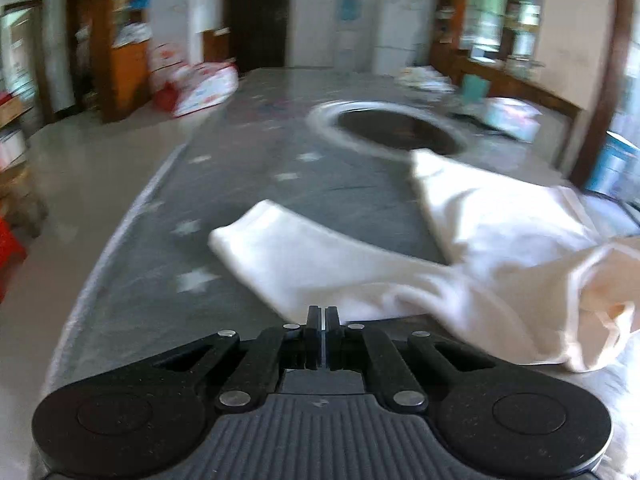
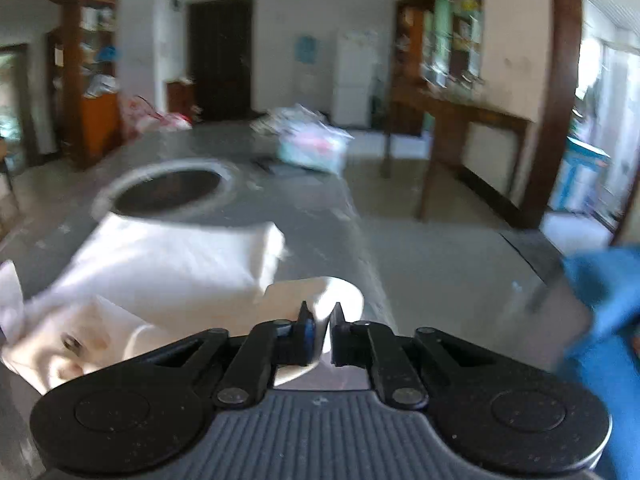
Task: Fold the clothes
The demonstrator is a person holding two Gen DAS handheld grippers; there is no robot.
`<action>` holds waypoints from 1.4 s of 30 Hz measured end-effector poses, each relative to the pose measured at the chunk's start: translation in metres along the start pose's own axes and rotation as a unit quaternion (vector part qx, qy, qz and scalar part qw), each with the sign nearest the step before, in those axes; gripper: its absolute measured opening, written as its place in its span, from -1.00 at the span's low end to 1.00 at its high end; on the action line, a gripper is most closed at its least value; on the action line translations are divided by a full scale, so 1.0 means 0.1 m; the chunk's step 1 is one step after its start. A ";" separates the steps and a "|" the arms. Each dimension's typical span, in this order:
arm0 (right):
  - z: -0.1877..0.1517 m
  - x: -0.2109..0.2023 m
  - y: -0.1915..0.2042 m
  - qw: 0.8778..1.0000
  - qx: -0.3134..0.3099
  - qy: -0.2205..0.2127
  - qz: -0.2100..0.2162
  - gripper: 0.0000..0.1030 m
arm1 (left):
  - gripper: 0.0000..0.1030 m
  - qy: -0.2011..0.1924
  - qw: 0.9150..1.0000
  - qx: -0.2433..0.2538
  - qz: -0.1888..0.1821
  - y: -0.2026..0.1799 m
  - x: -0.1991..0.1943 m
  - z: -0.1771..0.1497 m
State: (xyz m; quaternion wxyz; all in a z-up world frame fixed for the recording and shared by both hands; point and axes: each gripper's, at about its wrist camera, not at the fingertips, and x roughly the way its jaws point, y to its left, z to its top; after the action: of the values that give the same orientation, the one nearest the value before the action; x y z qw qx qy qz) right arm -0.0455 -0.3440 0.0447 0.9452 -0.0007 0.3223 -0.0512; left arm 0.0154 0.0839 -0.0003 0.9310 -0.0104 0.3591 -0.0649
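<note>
Garment [image 1: 460,256] on table [image 1: 248,184]

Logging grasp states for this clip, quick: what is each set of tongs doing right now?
Left tongs: closed; whether they pinch the white cotton garment cannot be told.
Right tongs: closed on a fold of that garment.

A grey worktop [image 1: 248,184] fills mid-frame; a white garment [image 1: 360,272] lies lower right, a round dark inset [image 1: 396,130] above it, bags [image 1: 508,116] upper right.

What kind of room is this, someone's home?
Probably a lived-in home, a dining or living room: a white fridge by the far wall, wooden shelf cabinets crammed with goods, and a long grey table with white clothes.
</note>
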 end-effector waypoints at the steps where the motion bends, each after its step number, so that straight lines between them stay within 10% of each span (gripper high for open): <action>1: -0.08 -0.03 -0.06 1.000 0.006 0.013 -0.010 -0.75 | -0.95 -0.006 1.000 0.014 -0.018 -0.09 -0.05 0.00; 4: -0.23 -0.10 -0.17 0.999 0.023 0.038 -0.020 -0.19 | -0.94 -0.022 0.995 0.058 -0.080 -0.37 -0.20 0.01; 11: -0.18 -0.41 0.01 0.999 -0.007 -0.011 0.039 -0.22 | -0.92 -0.023 0.961 0.166 -0.220 -1.10 -0.32 -0.05; 19: -0.22 -0.32 0.84 0.969 -0.153 -0.002 0.193 -0.32 | -0.67 -0.023 0.948 0.236 -0.211 -1.62 -0.10 -0.10; 27: -0.33 0.04 1.20 0.950 -0.225 0.019 0.214 -0.33 | -0.66 -0.003 0.951 0.245 -0.189 -1.63 0.15 -0.14; 32: -0.41 0.22 1.19 0.955 -0.211 0.040 0.204 -0.85 | -0.71 -0.009 0.947 0.256 -0.192 -1.63 0.14 -0.18; 42: -0.37 -0.42 0.99 0.952 -0.200 -0.009 0.231 -0.91 | -0.99 -0.030 0.949 0.231 -0.213 -1.42 -0.22 -0.18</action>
State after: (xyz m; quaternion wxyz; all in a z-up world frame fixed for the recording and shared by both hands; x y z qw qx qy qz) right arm -0.0916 -0.2401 0.0382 0.9145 -0.1159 0.3092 0.2336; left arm -0.0290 -0.0540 0.0098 0.8829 0.1265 0.2961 -0.3419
